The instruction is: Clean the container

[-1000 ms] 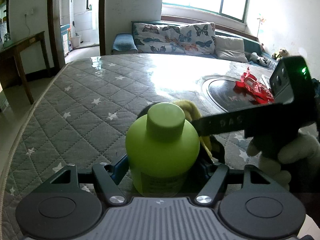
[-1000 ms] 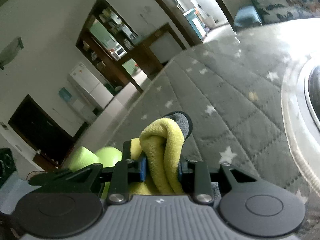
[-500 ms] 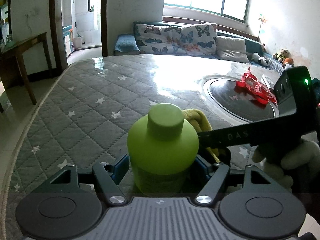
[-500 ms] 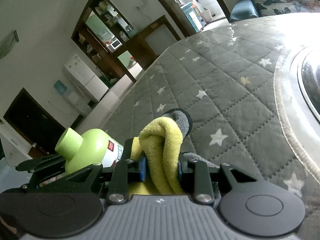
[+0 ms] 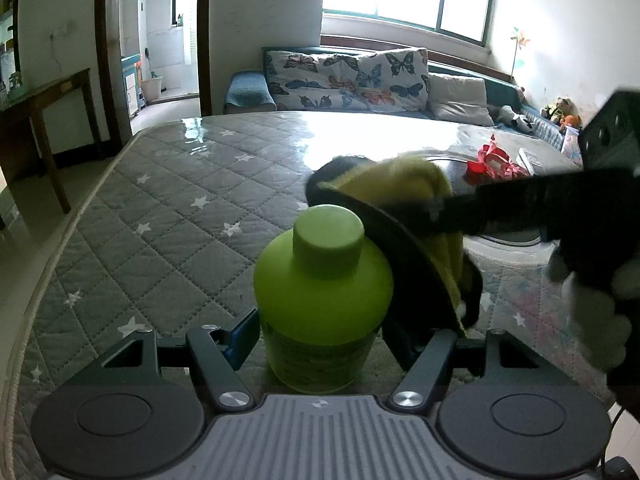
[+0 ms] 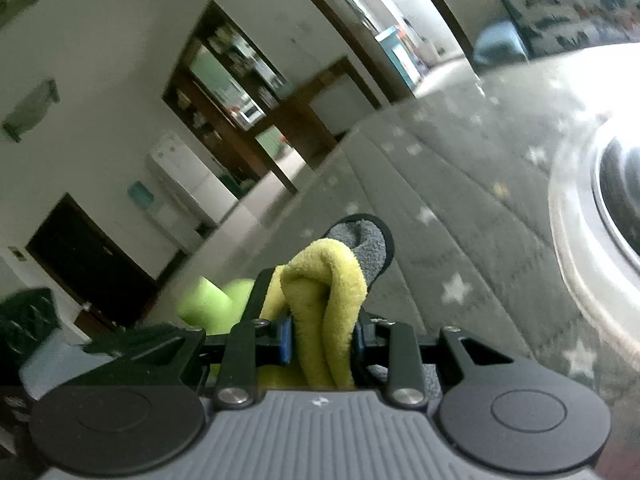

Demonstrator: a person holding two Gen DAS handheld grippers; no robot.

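Observation:
A lime-green bottle (image 5: pixel 324 292) with a lime cap stands upright on the quilted table, and my left gripper (image 5: pixel 320 340) is shut on its lower body, the jaws still closing. My right gripper (image 6: pixel 322 340) is shut on a folded yellow cloth (image 6: pixel 336 292) with a grey, dark-edged backing. In the left wrist view the yellow cloth (image 5: pixel 408 184) hangs against the bottle's right shoulder, just right of the cap, and the right gripper (image 5: pixel 444 216) reaches in from the right. In the right wrist view the bottle (image 6: pixel 212 304) shows blurred at the lower left.
A grey quilted cover with white stars (image 5: pixel 160 220) lies over the table. A round dark inset plate (image 5: pixel 504 236) sits at the right, with red scraps (image 5: pixel 492 164) on it. A gloved hand (image 5: pixel 592 312) holds the right gripper. A sofa with butterfly cushions (image 5: pixel 348 76) stands beyond the table.
The right gripper has lifted the cloth from low behind the bottle's right side up to cap level. The left gripper and the bottle have stayed put.

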